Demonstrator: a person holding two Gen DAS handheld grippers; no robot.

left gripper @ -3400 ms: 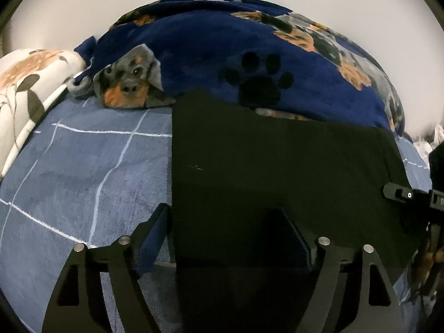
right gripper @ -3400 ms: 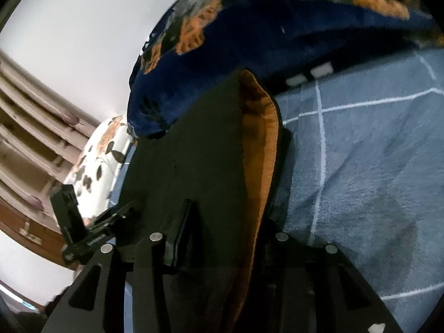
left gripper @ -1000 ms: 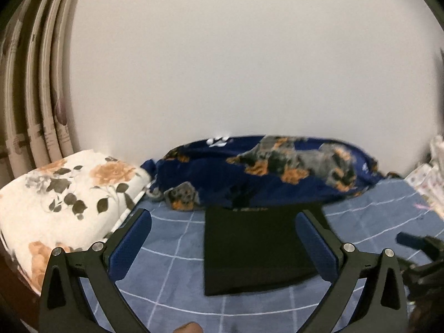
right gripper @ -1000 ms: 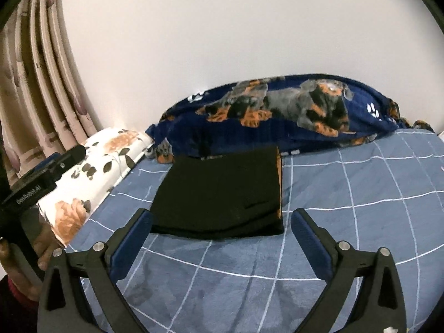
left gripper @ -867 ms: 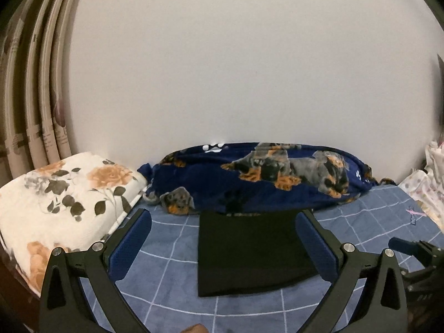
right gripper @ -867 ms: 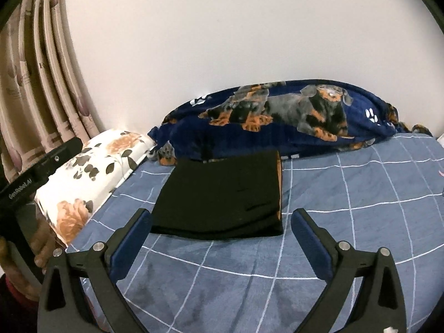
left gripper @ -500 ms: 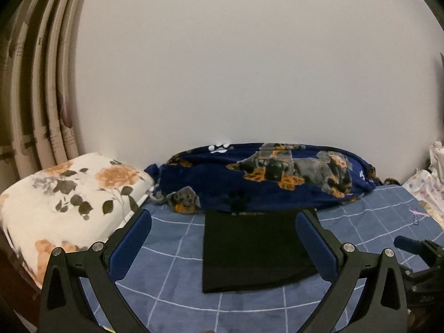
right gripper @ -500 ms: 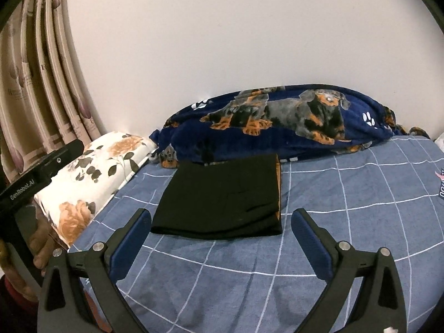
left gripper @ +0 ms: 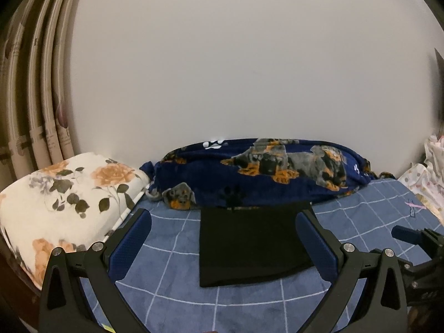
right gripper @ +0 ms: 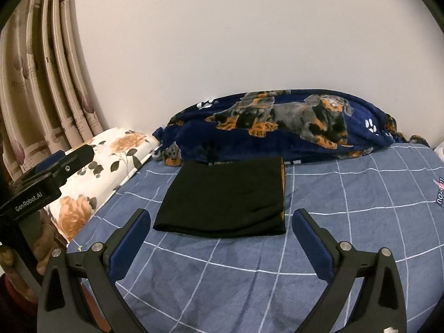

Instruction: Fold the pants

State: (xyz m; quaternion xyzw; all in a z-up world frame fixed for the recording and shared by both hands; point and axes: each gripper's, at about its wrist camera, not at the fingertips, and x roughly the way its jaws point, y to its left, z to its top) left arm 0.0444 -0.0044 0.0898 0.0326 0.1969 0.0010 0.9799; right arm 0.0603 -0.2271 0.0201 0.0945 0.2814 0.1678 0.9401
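1. Evidently, at inspection the pants lay as a compact black rectangle on the blue checked bedspread, with their far edge against the dog-print blanket.
2. An orange strip showed along the right edge of the pants in the right wrist view; the layers otherwise sat flush and flat.
3. The left gripper was held back from the near edge of the pants, its fingers spread wide and nothing between them.
4. The right gripper was likewise spread wide and empty, also short of the near edge of the pants and clear of the cloth.
5. A floral pillow lay to the left of the pants, well apart from them, with the curtains behind it.
6. Judgement: the folding itself appeared complete, and the step in hand was the stand-off and check of the finished bundle.
7. Judgement: the next move, if any, called only for squaring the right edge, where the orange strip showed. That would need one gripper brought down to that edge, closed on the top layers only, and a short, low tug.
8. Risk noted: a careless pull could drag the whole stack across the bedspread or open the fold.
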